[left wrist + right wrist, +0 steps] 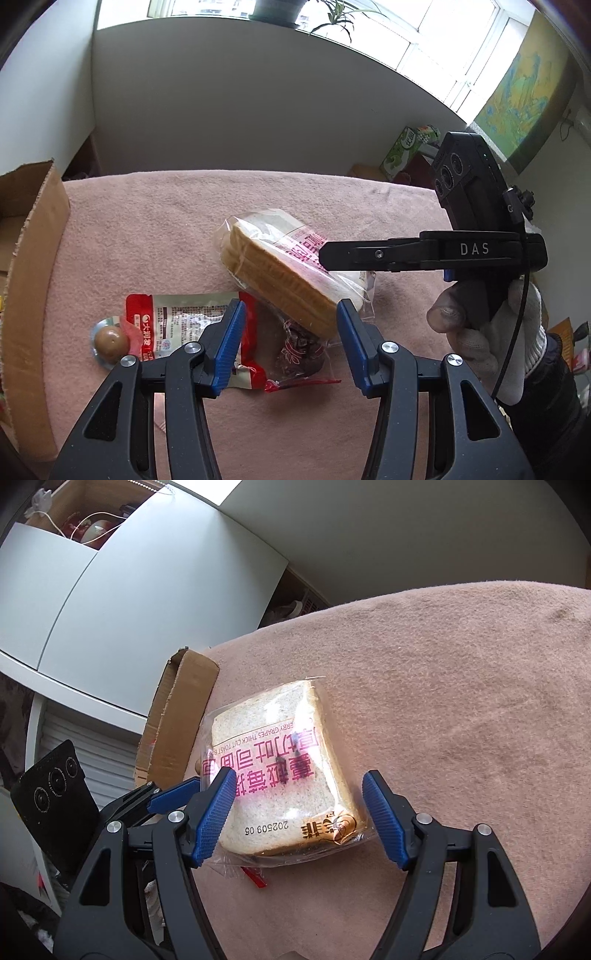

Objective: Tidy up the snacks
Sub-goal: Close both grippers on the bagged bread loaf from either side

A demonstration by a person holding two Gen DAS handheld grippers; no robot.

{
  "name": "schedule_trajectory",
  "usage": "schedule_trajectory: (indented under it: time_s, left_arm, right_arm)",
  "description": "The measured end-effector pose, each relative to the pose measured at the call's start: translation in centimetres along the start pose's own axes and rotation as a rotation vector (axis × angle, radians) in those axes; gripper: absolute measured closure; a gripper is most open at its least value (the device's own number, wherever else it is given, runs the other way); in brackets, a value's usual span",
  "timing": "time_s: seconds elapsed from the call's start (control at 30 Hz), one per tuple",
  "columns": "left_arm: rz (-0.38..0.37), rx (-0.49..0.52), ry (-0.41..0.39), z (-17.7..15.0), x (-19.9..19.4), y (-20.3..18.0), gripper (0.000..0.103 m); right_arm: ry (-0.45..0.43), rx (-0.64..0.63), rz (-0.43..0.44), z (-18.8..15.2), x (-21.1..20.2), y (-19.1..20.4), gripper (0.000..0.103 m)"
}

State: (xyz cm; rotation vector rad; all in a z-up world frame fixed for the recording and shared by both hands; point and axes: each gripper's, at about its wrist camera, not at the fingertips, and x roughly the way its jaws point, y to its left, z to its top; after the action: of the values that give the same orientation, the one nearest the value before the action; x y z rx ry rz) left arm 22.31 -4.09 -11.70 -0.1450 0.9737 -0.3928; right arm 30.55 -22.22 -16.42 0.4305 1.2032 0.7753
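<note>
Toast [284, 771] in its clear bag lies straight ahead of the right claw [299, 818], between its two blue pads, which stand wide apart and touch nothing that I can make out. The slice stack rests tilted on the pink surface [461, 701], propped on a dark packet [299, 350] under its near end. Its flat printed face looks up at the right claw, and its long axis runs near to far along that claw's reach, so the pads straddle the two crust sides. The left claw [291, 343], also wide and empty, hovers above the red pouch [188, 321] and only meets the toast's corner. I judge the right claw better placed. The box [177, 716] waits far left.
</note>
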Motion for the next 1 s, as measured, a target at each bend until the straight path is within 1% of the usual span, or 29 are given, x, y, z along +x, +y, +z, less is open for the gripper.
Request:
schedule_trajectory:
  time_s: [0.1,0.27,0.43,0.47,0.5,0.63,0.77,0.83,0.87,0.9,0.97,1.0]
  left_arm:
    - [-0.011,0.005,0.01,0.2,0.6,0.0,0.053]
    - [-0.05,-0.008,0.017,0.7,1.4,0.0,0.054]
    - [-0.101,0.01,0.015,0.5,1.4,-0.7,0.058]
    - [-0.119,0.009,0.02,0.5,1.6,-0.8,0.061]
    - [-0.13,0.009,0.022,0.5,1.6,-0.9,0.062]
    - [-0.152,-0.012,0.038,0.5,2.2,-0.8,0.062]
    - [-0.155,0.002,0.046,0.3,2.1,-0.8,0.062]
    - [-0.148,0.008,0.046,0.2,1.8,-0.6,0.062]
    - [-0.144,0.005,0.043,0.1,1.7,-0.4,0.062]
    - [-0.143,0.004,0.046,0.0,1.6,-0.1,0.061]
    - [-0.147,0.012,0.066,-0.4,1.5,0.2,0.057]
    - [-0.138,0.01,0.071,-0.6,1.6,0.2,0.056]
  right_arm:
    - [-0.007,0.022,0.027,-0.1,0.2,-0.5,0.029]
    - [-0.02,0.004,-0.017,-0.5,0.1,0.4,0.029]
    - [-0.029,0.02,-0.021,-1.3,-0.2,0.5,0.029]
    - [-0.03,0.027,-0.021,-1.3,-0.2,0.5,0.029]
    - [-0.032,0.031,-0.02,-1.4,-0.2,0.5,0.03]
    - [-0.031,0.047,-0.021,-1.7,-0.7,-0.1,0.031]
    - [-0.025,0.044,-0.009,-2.3,-1.0,0.2,0.031]
    - [-0.012,0.035,0.009,-2.8,-1.0,0.4,0.037]
    - [0.0,0.029,0.017,-3.0,-0.9,0.5,0.039]
    - [0.01,0.027,0.024,-3.3,-0.8,0.6,0.04]
    - [0.017,0.021,0.025,-3.7,-0.6,0.8,0.041]
    - [0.017,0.015,0.022,-3.9,-0.6,0.9,0.041]
